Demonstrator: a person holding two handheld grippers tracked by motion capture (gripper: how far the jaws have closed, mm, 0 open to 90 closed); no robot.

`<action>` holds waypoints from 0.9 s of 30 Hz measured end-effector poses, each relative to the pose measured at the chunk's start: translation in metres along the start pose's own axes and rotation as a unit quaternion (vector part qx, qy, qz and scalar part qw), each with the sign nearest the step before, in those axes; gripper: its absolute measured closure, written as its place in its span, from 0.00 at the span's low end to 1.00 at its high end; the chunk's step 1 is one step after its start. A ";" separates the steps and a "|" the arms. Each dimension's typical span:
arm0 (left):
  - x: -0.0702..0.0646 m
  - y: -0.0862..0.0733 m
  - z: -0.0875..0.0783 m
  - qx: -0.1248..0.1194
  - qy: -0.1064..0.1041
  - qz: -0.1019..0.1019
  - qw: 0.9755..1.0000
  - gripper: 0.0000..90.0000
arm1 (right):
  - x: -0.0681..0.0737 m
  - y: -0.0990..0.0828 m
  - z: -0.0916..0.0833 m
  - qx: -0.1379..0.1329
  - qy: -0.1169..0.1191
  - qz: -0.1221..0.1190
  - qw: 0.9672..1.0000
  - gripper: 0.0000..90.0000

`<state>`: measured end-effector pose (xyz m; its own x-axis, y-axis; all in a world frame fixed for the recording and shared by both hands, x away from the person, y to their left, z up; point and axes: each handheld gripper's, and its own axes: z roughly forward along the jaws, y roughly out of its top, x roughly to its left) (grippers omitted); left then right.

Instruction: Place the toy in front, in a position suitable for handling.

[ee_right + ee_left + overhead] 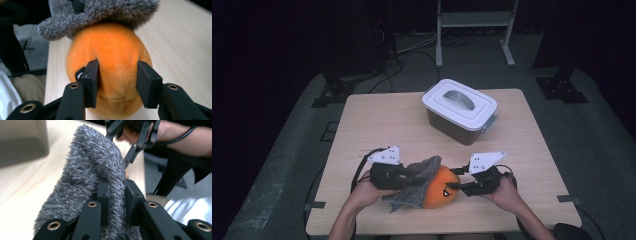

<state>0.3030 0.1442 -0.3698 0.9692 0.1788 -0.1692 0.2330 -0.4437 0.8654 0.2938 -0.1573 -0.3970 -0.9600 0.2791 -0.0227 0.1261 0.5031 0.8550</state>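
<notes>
The left gripper (117,195) is clamped on a fold of the shaggy grey plush hat (92,165), whose long, coarse pile is pinched tight between the 2 flat black pads (103,195). In the high view the left gripper (404,175) is seen at the near edge of the table, held in the person's left hand (364,189), with the grey hat (414,187) draped limply from it.

The right gripper (117,82) is set around the round orange plush pumpkin (110,57); its 2 matte black pads (90,80) are pressed into the smooth, short-napped fabric at either side of a stitched seam, and the soft body is dented slightly where it is met. From above, the right gripper (458,186) is seen touching the pumpkin (439,189), which bears a dark printed face and lies on the pale wooden table (382,120) with the hat over its top.

A rectangular translucent plastic box with a white lid and curved grey handle (460,107) is set well apart, toward the far edge.
</notes>
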 end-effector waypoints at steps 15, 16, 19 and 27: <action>0.004 -0.006 0.014 0.024 -0.009 -0.014 1.000 0.85 | -0.003 -0.004 0.006 -0.001 0.018 0.029 0.999 0.57; 0.001 -0.002 0.014 0.022 -0.014 -0.010 1.000 0.85 | 0.000 -0.003 0.007 -0.003 0.015 0.021 1.000 0.57; -0.005 0.003 0.015 0.022 -0.016 0.000 1.000 0.85 | 0.012 0.001 0.013 -0.011 0.020 -0.015 1.000 0.60; 0.008 -0.007 0.003 0.029 0.022 -0.023 0.999 0.85 | 0.010 -0.001 0.012 -0.005 0.022 -0.018 1.000 0.65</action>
<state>0.3091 0.1460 -0.3786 0.9530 0.2380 -0.1873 0.2834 -0.4831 0.8284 0.2869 -0.1450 -0.4043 -0.9739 0.2248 -0.0302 0.0895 0.5032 0.8595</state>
